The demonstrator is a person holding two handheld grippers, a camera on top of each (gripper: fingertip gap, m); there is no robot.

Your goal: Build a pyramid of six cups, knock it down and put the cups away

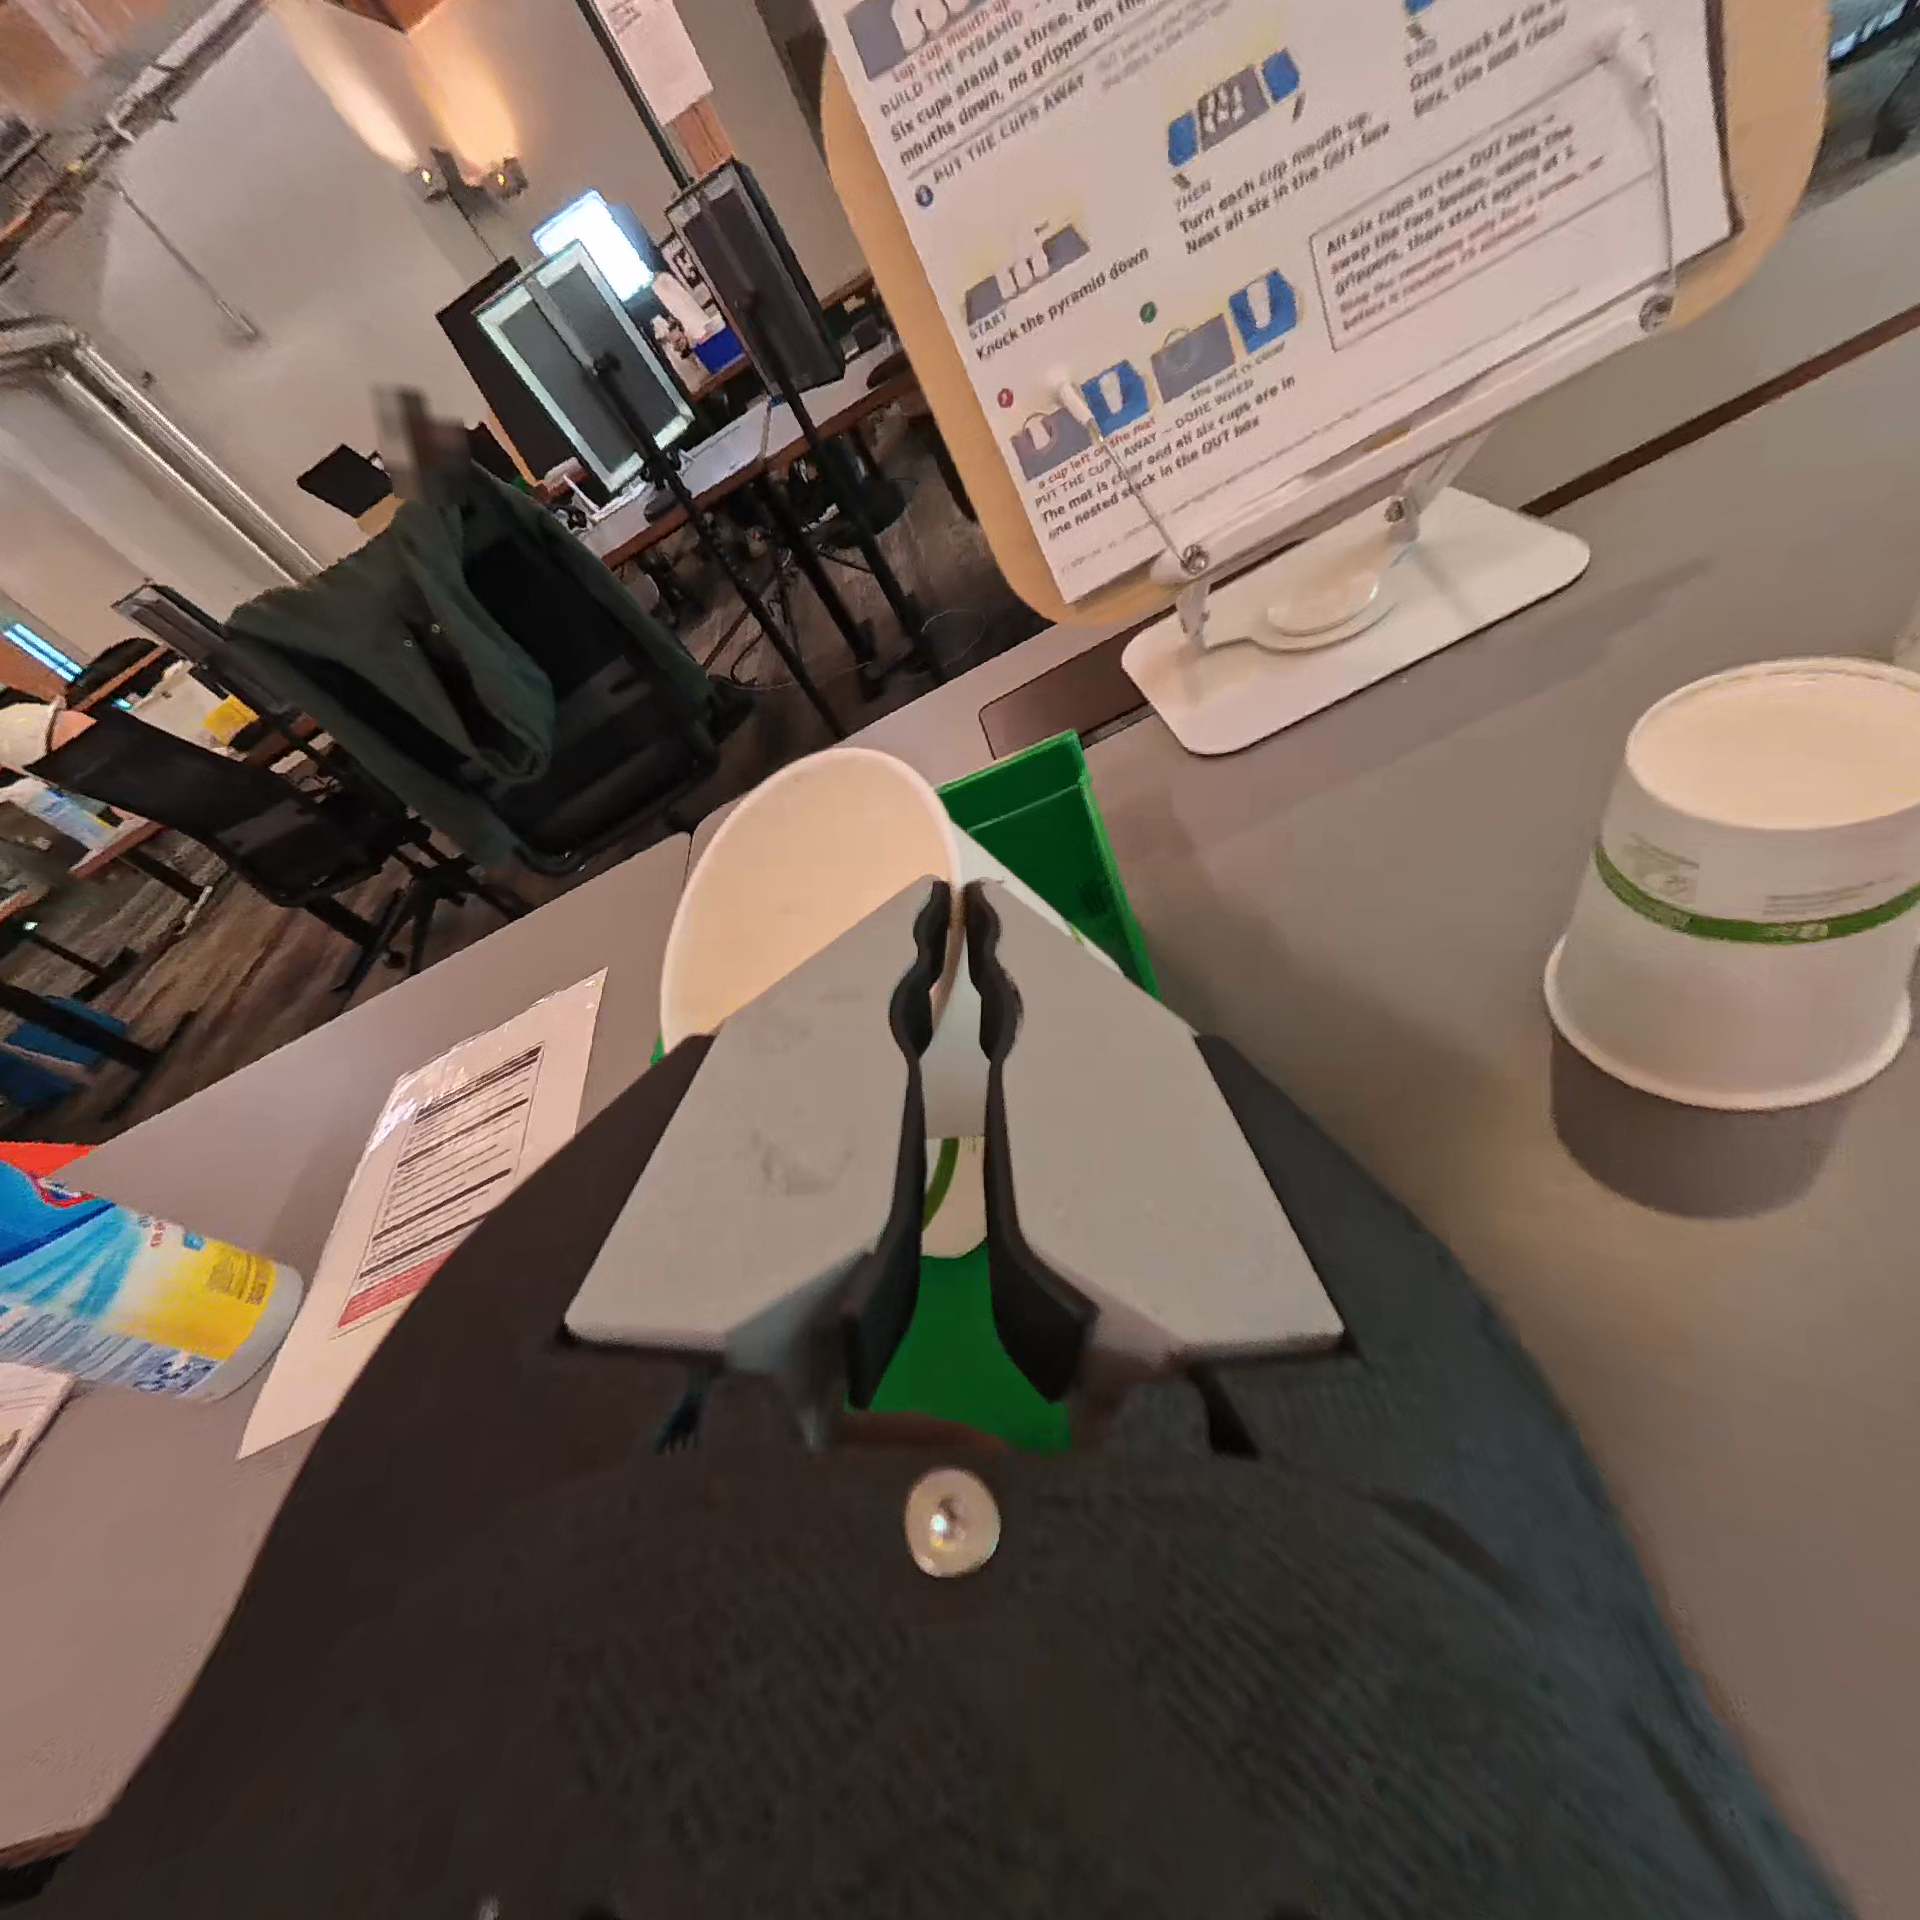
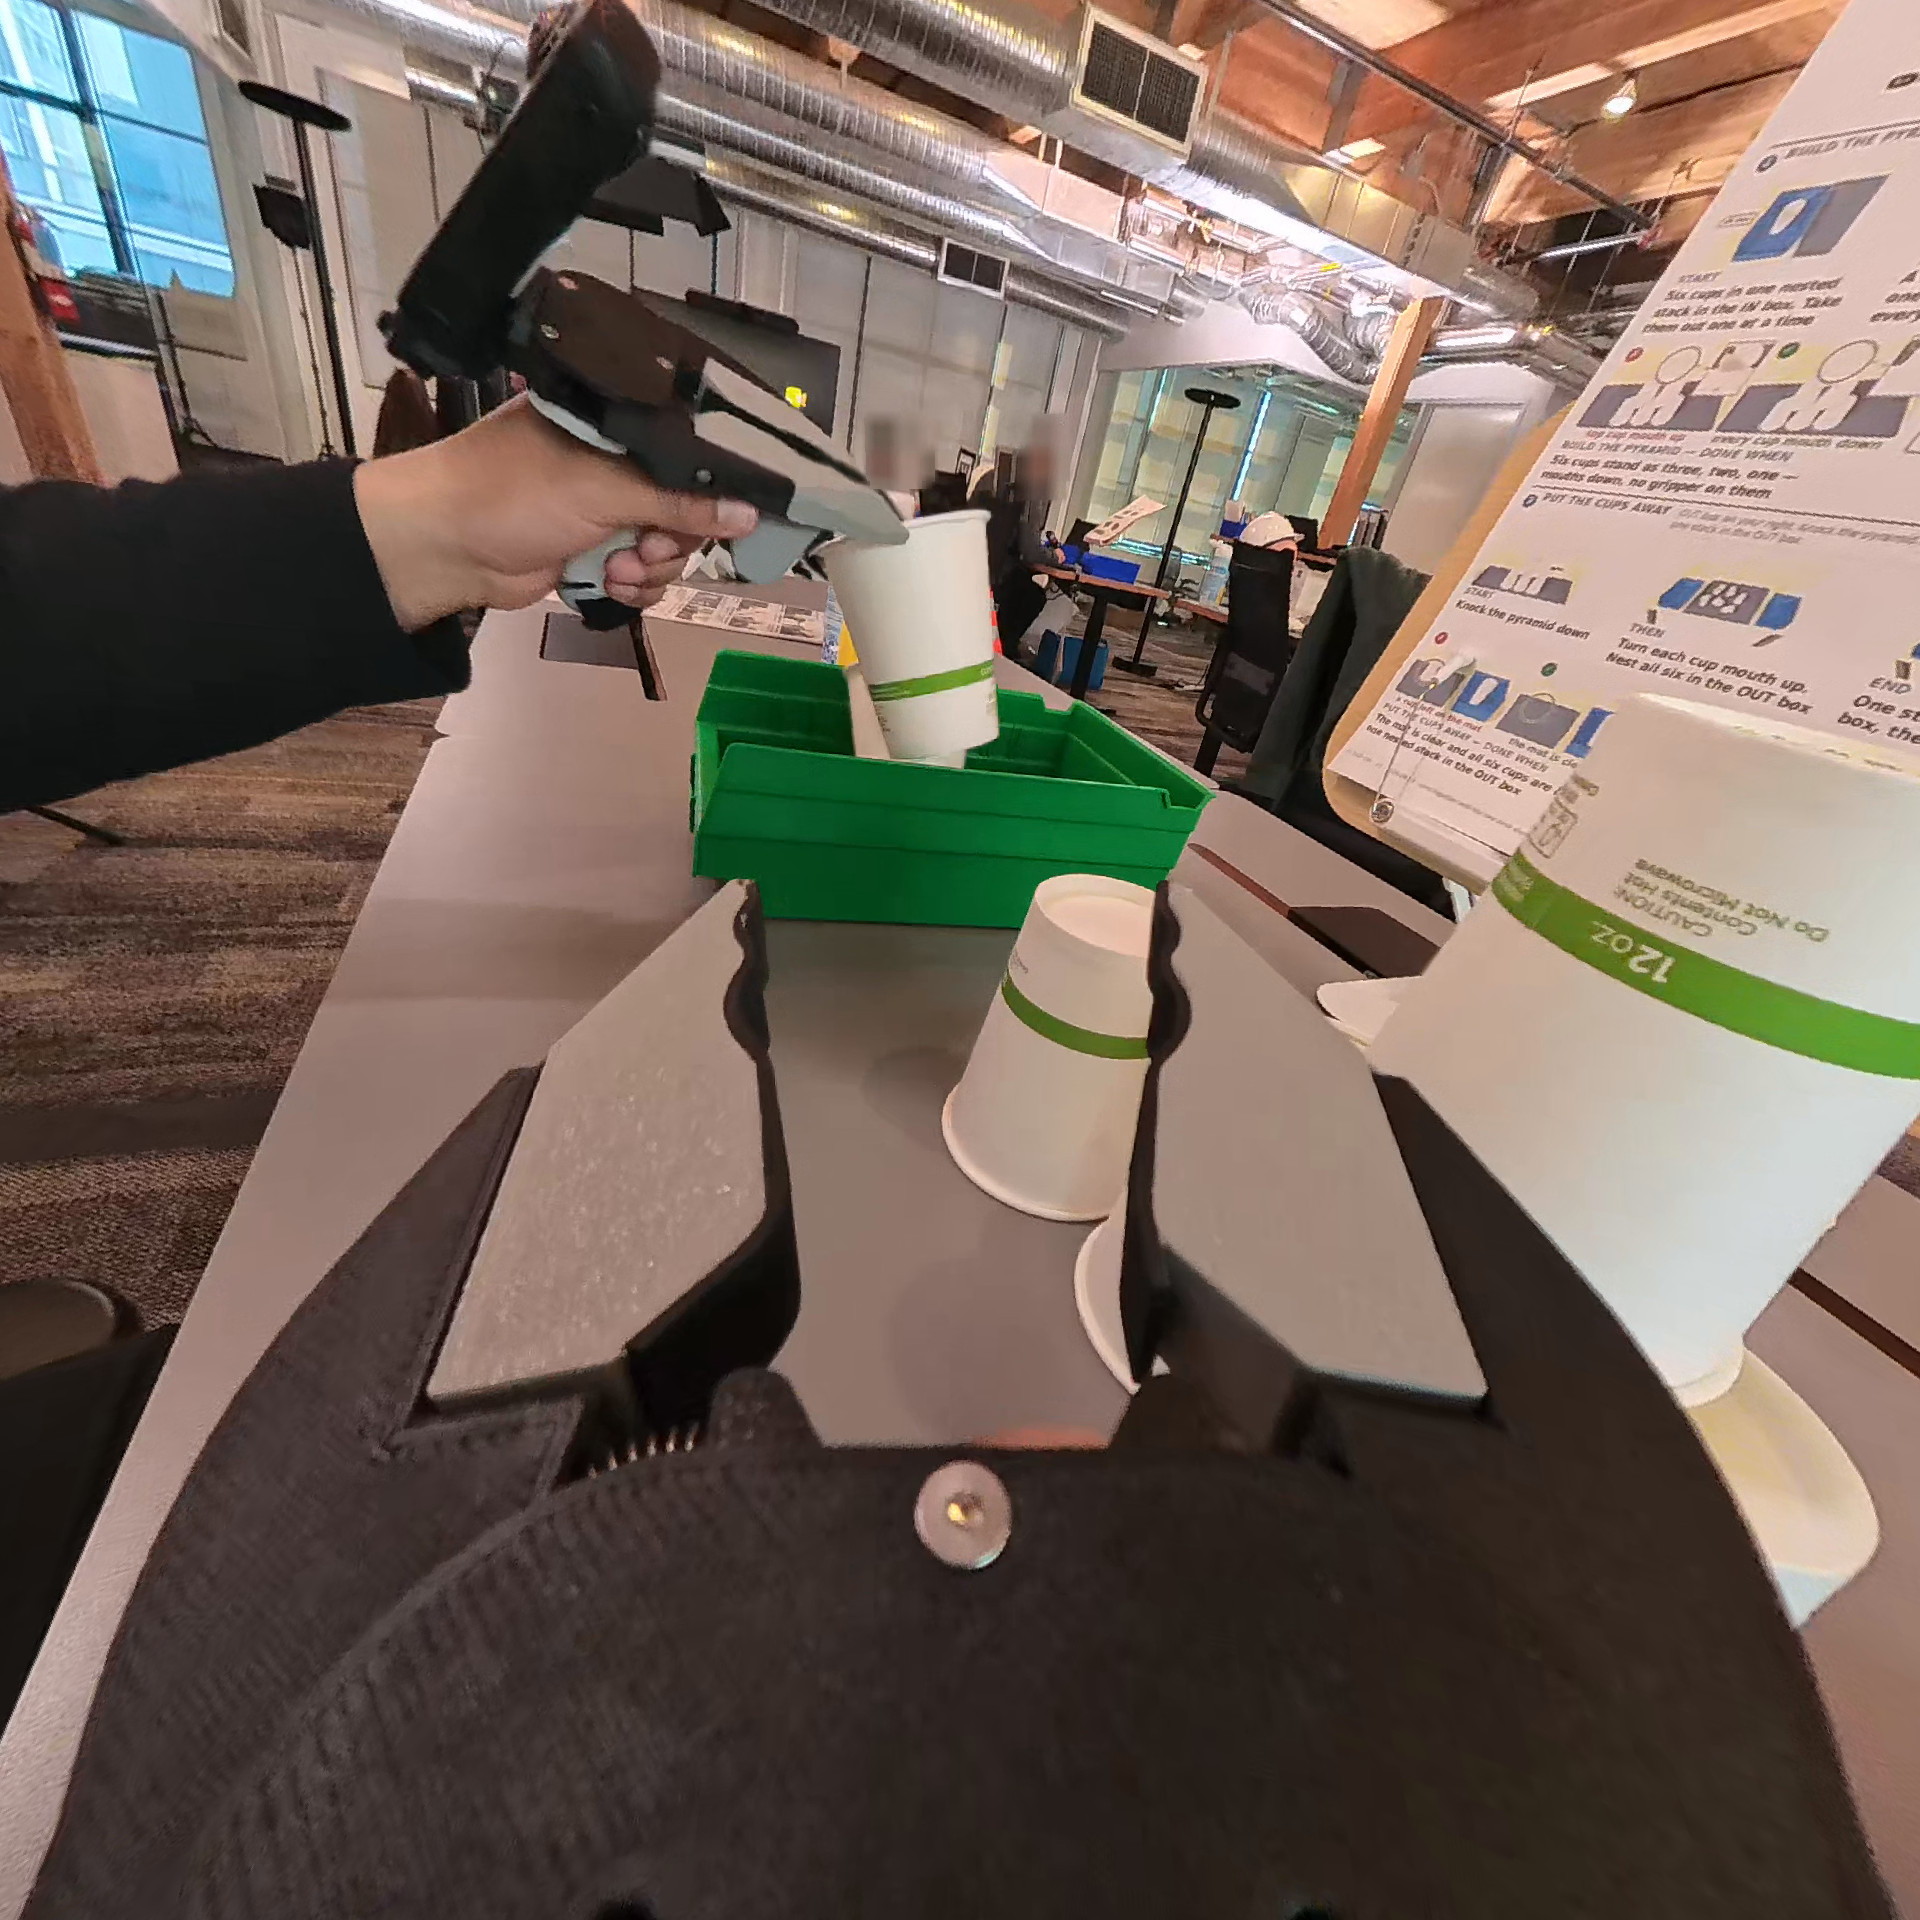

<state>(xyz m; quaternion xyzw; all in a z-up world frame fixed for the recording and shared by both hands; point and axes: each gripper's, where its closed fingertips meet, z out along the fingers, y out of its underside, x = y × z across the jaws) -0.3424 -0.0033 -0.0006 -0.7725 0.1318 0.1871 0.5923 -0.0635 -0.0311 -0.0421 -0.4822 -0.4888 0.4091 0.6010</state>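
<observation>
1. The left gripper [image 1: 957, 906] was raised above the table, angled downward, its jaws pinched on a cup's rim.
2. A hand [image 2: 530, 525] gripped its handle.
3. The right gripper [image 2: 954, 914] sat low, jaws spread wide.

cups [image 2: 920, 634]: 4 visible | green bins [image 2: 935, 821]: 2 | instruction boards [image 1: 1299, 239]: 1 | claws [image 2: 951, 1049]: 2

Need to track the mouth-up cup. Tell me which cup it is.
The cup pinched at its rim by the left gripper over the green bin; the others stand mouth-down on the table.

Black-and-grey hand-held gripper [image 2: 954, 1081], black sleeve [image 2: 187, 613]
</observation>
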